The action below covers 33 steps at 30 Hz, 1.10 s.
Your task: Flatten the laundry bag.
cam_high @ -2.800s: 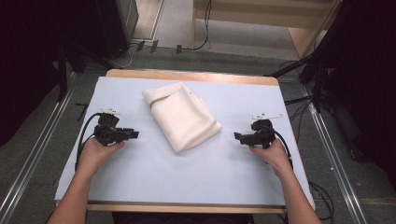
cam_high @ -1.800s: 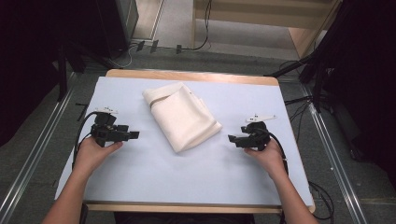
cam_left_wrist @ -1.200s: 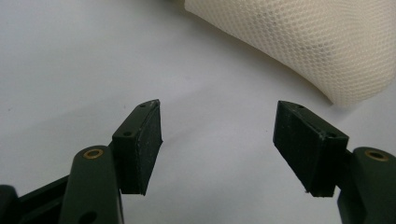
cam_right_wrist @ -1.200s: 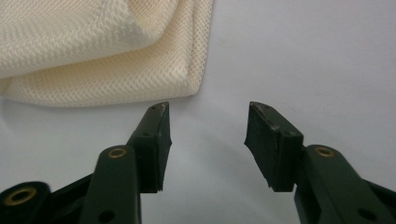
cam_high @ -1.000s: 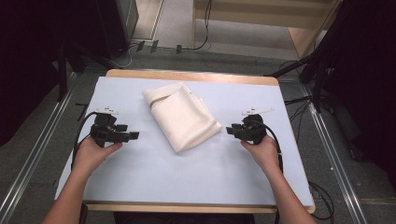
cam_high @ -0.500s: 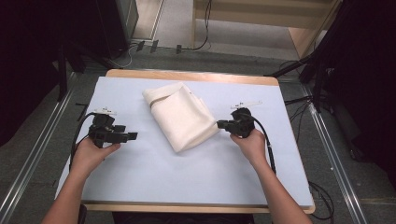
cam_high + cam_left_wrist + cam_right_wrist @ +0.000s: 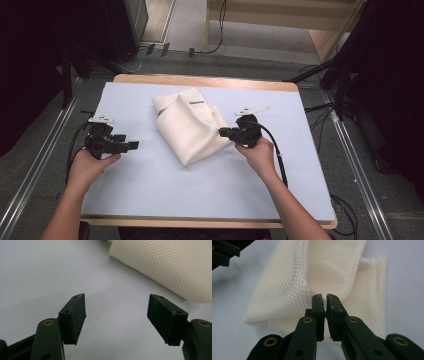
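A folded cream mesh cloth [image 7: 187, 125] lies on the pale blue table cover [image 7: 165, 195], angled from the far middle toward the near centre. My right gripper [image 7: 223, 132] is at the cloth's right edge. In the right gripper view its jaws [image 7: 324, 300] stand pressed together over the cloth [image 7: 332, 267], with a thin strip of the weave pinched between the pads. My left gripper [image 7: 131, 146] rests at the left of the table, pointing toward the cloth and well short of it. Its jaws [image 7: 117, 317] are wide open with nothing between them, and the cloth's corner [image 7: 170, 267] lies ahead.
The cover spans nearly the whole table, with a wooden rim [image 7: 200, 80] showing at the far edge. Cables trail from both grippers. Metal rails run along the floor on both sides, and dark equipment stands at the left and right. The left gripper [image 7: 222, 252] shows beyond the cloth.
My right hand has moved left across the table from the right side to the cloth's right edge. The left hand has stayed where it was.
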### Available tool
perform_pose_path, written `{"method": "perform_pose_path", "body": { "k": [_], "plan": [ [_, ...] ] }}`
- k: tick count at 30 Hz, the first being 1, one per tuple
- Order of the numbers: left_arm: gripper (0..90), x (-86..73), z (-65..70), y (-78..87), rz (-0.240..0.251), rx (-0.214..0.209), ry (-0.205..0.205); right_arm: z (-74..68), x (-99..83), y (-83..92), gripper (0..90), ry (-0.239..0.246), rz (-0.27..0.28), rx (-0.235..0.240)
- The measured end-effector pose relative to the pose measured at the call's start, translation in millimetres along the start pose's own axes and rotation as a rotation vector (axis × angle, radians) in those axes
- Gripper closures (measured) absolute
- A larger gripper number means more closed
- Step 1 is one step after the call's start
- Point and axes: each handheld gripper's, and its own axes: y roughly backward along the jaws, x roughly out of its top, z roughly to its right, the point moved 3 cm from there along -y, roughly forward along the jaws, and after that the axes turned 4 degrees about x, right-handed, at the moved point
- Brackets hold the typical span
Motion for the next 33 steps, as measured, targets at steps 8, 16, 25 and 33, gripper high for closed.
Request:
{"method": "perform_pose_path", "body": {
  "k": [8,16,25,33],
  "plan": [
    [32.2,-0.7,-5.6,5.0,0.008,-0.002,0.013,-27.6,1.5,-15.2,86.3,0.043,-0.015,0.065],
    [32.3,-0.2,-7.6,6.7,0.017,0.002,0.022,-50.9,-4.2,-36.0,86.4,0.094,-0.028,0.078],
    [32.7,-0.7,-11.5,10.0,0.025,0.001,0.038,-50.1,7.3,-22.3,86.4,0.109,0.033,0.071],
    [34.1,1.6,-11.0,9.2,0.012,-0.009,0.041,-7.9,20.6,-12.3,86.9,0.028,0.068,-0.021]
  ]
}}
